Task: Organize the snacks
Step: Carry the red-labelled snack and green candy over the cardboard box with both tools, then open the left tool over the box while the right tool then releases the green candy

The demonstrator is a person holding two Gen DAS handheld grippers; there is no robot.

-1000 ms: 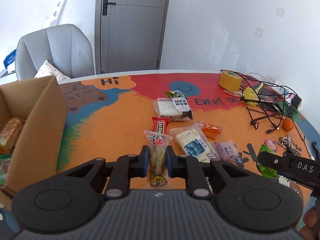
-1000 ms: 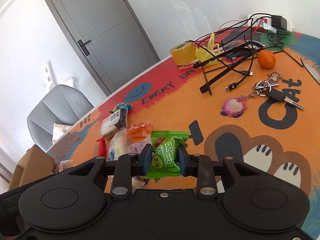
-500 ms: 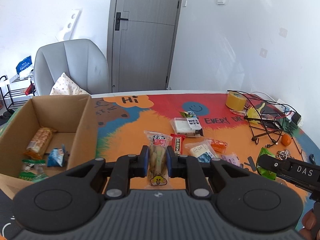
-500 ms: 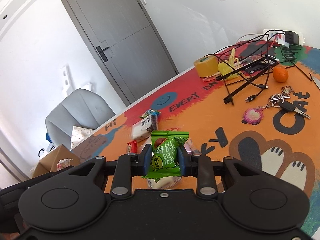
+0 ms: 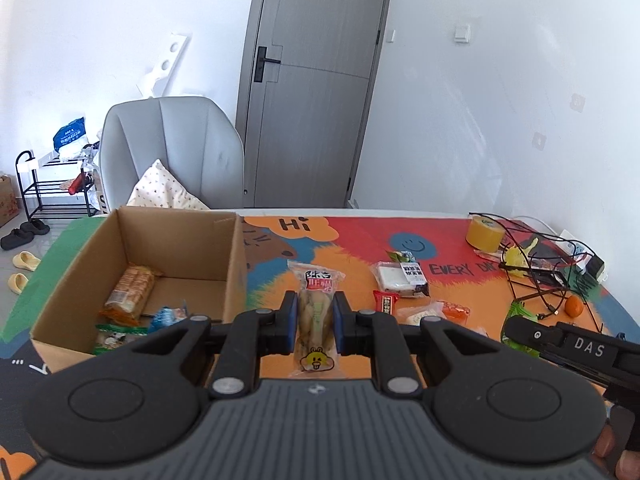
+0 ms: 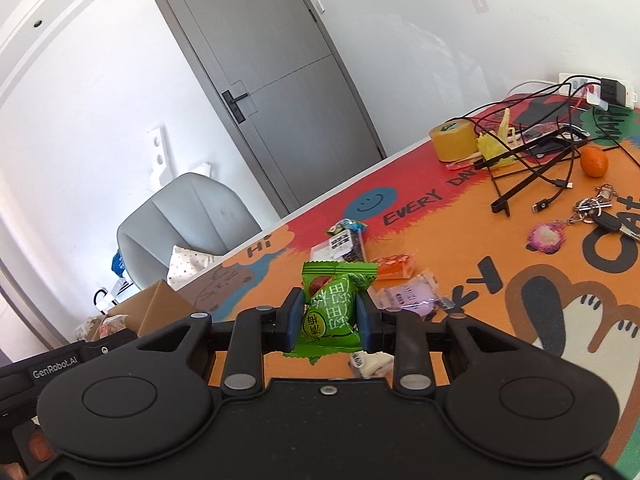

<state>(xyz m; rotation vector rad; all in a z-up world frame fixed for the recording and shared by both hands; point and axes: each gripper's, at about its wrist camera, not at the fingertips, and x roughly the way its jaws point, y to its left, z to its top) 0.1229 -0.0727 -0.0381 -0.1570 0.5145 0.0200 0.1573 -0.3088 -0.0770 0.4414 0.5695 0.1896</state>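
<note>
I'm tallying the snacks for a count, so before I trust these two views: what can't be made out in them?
- Cardboard box, left wrist view: its near wall and the left gripper hide part of the floor, so the count inside is uncertain.
- Clear snack pack: small print too fine to read.
- Green snack packet, right wrist view: the right gripper covers its sides.
- Pale packet under that gripper: mostly hidden.
- Box in the right wrist view: only a corner shows.
</note>
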